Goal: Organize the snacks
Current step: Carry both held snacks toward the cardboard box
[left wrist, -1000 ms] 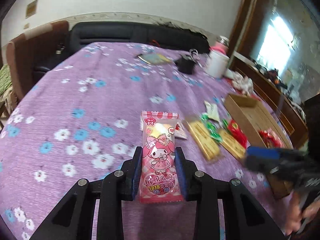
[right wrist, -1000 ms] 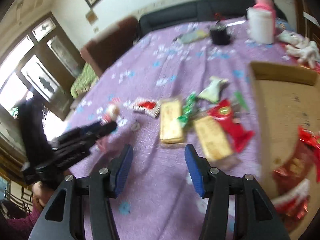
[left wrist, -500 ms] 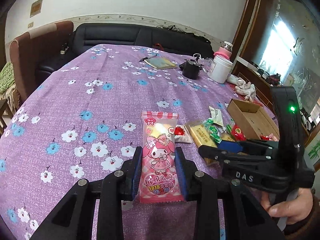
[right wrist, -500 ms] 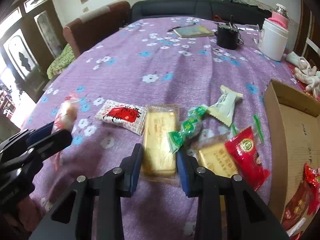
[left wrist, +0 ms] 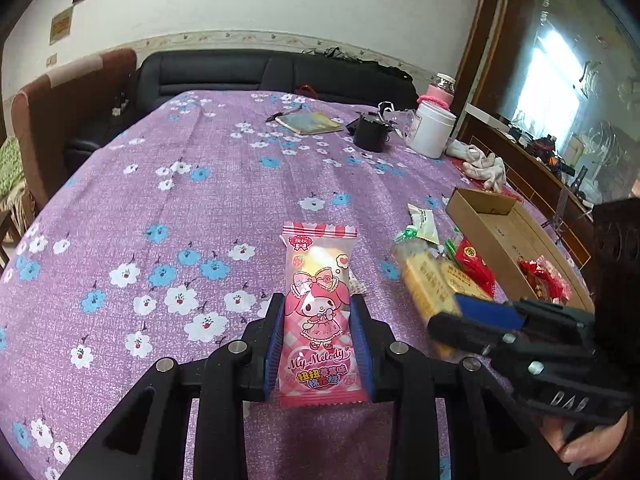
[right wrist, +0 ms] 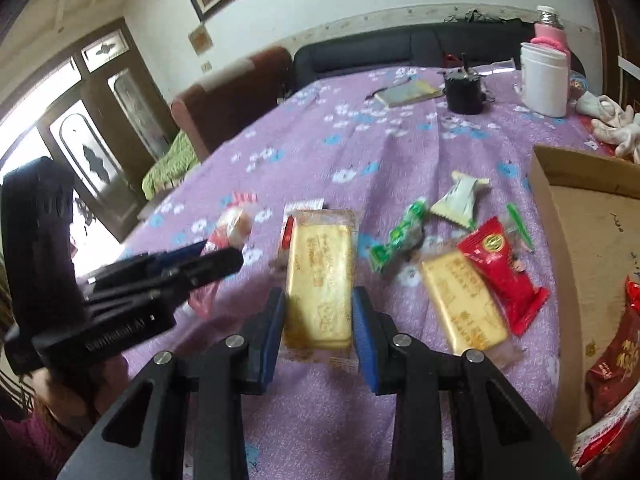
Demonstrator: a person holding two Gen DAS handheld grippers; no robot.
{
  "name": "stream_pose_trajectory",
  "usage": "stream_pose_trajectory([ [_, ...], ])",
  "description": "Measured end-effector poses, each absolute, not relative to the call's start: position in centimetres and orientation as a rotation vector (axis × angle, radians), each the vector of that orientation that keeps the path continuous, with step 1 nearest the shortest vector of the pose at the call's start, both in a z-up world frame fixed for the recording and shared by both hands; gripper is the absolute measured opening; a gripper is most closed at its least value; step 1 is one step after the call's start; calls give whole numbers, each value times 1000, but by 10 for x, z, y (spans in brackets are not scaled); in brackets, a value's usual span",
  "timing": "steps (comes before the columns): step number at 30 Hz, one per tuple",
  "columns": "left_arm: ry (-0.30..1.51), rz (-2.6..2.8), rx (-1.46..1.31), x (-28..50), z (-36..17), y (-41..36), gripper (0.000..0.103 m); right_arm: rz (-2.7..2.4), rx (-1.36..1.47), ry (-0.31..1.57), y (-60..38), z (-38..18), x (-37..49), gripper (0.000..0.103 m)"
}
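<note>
My left gripper (left wrist: 318, 308) is shut on a pink My Melody snack packet (left wrist: 318, 276), held upright above the purple flowered tablecloth (left wrist: 168, 208). The right gripper (right wrist: 319, 300) is shut on a long yellow cake packet (right wrist: 320, 256), its blue pads pressing both sides of the near end. In the left wrist view the right gripper (left wrist: 472, 320) and that yellow packet (left wrist: 420, 280) show blurred at the right. Beside it lie a second yellow packet (right wrist: 464, 304), a red packet (right wrist: 500, 268), a green candy (right wrist: 396, 240) and a white-green packet (right wrist: 460, 198). A cardboard box (right wrist: 580, 168) stands at the right.
Red snack bags (right wrist: 616, 352) lie inside the box. At the far end of the table stand a white jar (left wrist: 432, 132), a black cup (left wrist: 370, 132), a notebook (left wrist: 310, 122) and white gloves (left wrist: 484, 164). A black sofa and a brown chair stand beyond the table.
The right gripper came in over the yellow cake packet and its jaws closed on it. The left gripper kept still with the pink packet in it.
</note>
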State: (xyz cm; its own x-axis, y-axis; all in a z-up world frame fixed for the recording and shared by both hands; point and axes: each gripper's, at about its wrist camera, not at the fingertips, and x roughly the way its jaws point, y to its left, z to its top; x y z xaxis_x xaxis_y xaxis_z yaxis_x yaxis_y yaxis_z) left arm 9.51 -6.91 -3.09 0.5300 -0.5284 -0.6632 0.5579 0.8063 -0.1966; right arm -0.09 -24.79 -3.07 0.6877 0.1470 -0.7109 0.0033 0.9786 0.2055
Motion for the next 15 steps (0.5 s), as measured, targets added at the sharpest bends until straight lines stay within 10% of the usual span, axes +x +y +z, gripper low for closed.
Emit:
stream_pose_trajectory([
  [15,734,-609,69,91,-28,-70,33,66,235,742,-256,-22,-9,33],
])
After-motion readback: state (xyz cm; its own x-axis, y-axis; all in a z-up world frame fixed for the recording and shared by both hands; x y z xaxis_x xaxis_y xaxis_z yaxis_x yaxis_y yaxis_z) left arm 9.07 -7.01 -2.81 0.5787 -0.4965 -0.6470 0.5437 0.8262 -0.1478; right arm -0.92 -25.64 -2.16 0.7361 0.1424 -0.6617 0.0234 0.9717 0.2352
